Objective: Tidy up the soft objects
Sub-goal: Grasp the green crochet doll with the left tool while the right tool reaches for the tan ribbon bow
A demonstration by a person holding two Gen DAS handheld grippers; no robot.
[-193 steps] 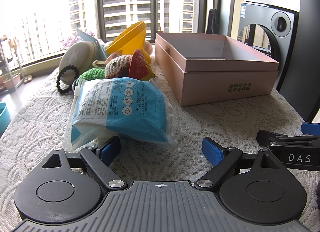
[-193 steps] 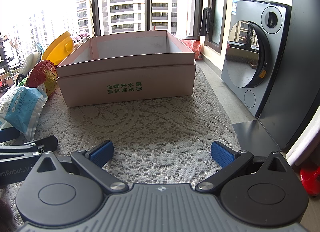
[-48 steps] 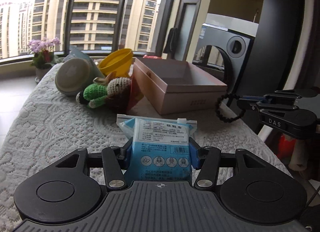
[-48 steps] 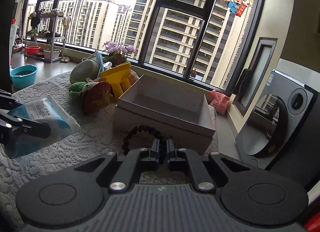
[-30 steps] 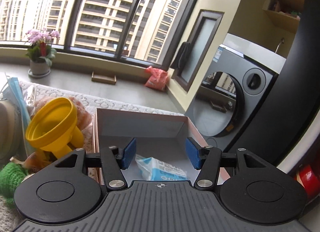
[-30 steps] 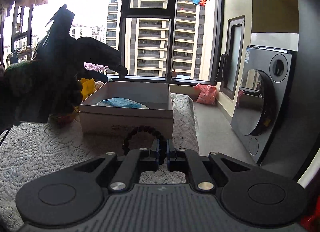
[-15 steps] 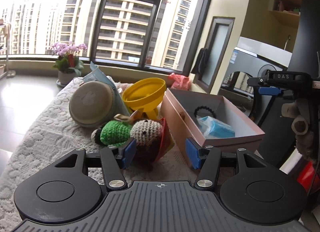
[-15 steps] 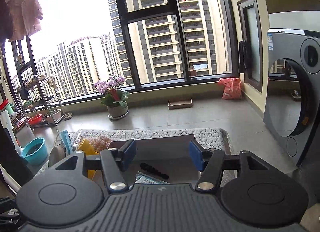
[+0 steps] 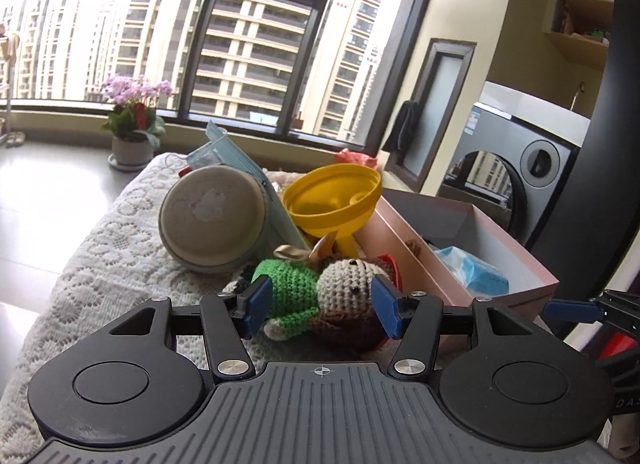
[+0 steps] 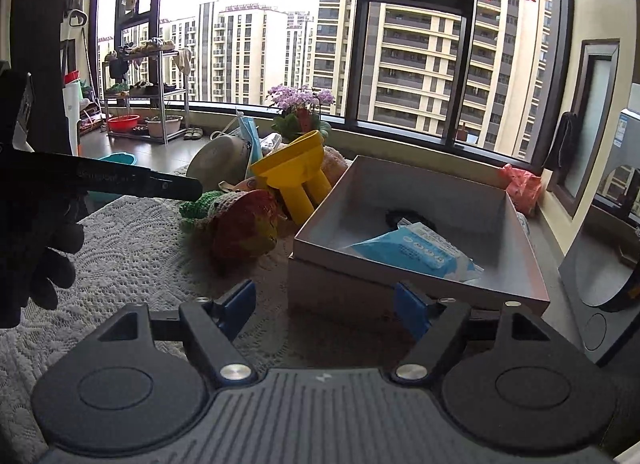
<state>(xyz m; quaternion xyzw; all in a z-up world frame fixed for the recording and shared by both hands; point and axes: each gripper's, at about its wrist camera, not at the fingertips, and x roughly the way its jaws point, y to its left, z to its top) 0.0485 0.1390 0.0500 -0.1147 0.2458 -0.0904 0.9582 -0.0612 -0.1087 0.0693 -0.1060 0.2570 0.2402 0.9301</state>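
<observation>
While your left gripper [image 9: 320, 310] hangs wide open around the crochet doll [image 9: 320, 296], pads either side and apparently not yet touching it, the job reads as partly done.

Done, judging by the box [image 10: 532, 264]: one blue wipes packet [image 10: 416, 254] lies inside, toward the near wall, and one dark ring-shaped thing [image 10: 396, 218] sits behind it at about 11 o'clock from the packet. It is too small to name with certainty.

Left, on the lace cloth [image 9: 100, 248]:
- crochet doll, one, green body and beige head, just at the box's 9 o'clock side in the left view.
- round beige pouch [image 9: 212, 220], one, at 11 o'clock from the doll.
- face mask [image 9: 240, 168], one seen, leaning behind the pouch.
- yellow funnel [image 9: 332, 200], one, at 12 o'clock from the doll, against the box wall; hard plastic by the look, so likely not yours to pack.
- red and yellow thing [image 10: 244, 224], one, touching the doll; kind unclear.
- something pale and knobbly behind the funnel, mostly hidden, count unknown.

Your right gripper [image 10: 324, 310] is also spread wide and holds nothing; it hovers at the near corner of the box, 6 o'clock from the packet.

Estimate: two in, at least three soft things still out. The doll looks next.
</observation>
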